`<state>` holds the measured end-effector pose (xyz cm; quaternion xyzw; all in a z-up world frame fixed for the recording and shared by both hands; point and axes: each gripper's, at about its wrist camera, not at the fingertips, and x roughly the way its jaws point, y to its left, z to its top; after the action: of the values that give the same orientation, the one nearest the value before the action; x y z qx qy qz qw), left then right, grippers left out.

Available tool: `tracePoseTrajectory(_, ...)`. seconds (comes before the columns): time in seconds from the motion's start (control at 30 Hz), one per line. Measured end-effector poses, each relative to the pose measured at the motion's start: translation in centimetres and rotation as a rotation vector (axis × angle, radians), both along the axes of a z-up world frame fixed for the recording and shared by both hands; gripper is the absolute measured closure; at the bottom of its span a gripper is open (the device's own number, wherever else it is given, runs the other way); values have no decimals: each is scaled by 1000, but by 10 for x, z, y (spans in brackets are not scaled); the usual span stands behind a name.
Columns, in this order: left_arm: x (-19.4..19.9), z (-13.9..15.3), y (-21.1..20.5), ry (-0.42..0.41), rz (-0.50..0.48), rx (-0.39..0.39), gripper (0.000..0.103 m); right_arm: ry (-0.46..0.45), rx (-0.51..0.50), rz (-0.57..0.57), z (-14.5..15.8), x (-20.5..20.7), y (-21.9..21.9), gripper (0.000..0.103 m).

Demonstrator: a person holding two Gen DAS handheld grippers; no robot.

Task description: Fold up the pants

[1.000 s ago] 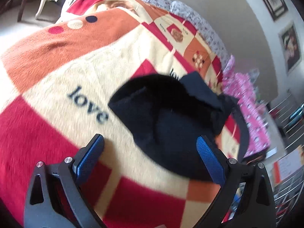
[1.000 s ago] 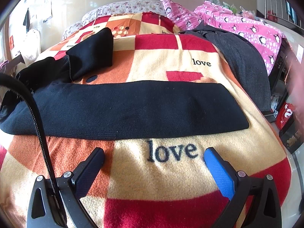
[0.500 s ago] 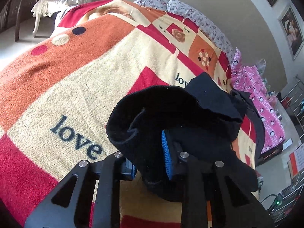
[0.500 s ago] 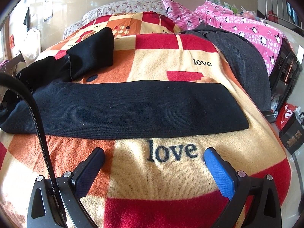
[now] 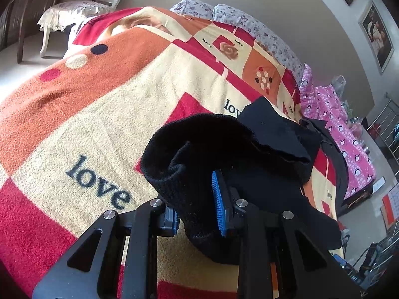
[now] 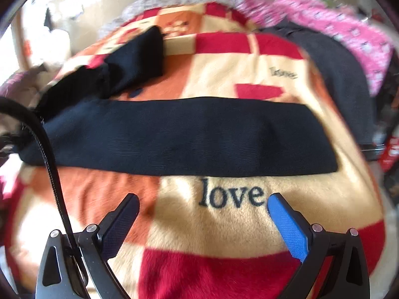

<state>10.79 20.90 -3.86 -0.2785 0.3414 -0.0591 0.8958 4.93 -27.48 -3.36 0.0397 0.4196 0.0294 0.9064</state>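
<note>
The left gripper point(image 5: 197, 199) is clamping a bunched fold of the black knit pants point(image 5: 249, 164) between its blue pads; the grip is sitting at the thick, ribbed end of the garment, probably because that end gives the most cloth to pinch and lets the whole length be carried over in one fold. In the left wrist view the pinched cloth is rising off the patterned blanket point(image 5: 99, 114) at the 6 o'clock part of the picture, while the rest of the pants is trailing away toward 3 o'clock. The right gripper point(image 6: 203, 208) is hanging with its jaws wide apart and nothing between them, just above the bed, near the word "love" woven into the blanket. In its view one trouser leg is lying flat as a long band across the middle, from 9 o'clock to 3 o'clock, and the other leg is angling off toward 11 o'clock. This free gripper appears to be waiting near the flat leg's hem side, likely so it can take the other end and keep the fold square. A pink penguin-print quilt point(image 6: 344, 22) is lying at 1 o'clock, well apart from the work.
</note>
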Motion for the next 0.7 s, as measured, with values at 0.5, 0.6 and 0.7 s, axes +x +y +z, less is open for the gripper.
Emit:
tracePoseTrajectory(0.5, 4, 0, -12, 25, -24, 57, 81, 46, 966, -490, -9, 11, -173, 30)
tracePoseTrajectory(0.6, 3, 2, -13, 19, -18, 68, 81, 38, 979, -467, -10, 19, -168, 30)
tracePoseTrajectory(0.7, 2, 4, -15, 6, -23, 77, 81, 11, 908, -446, -9, 16, -161, 39)
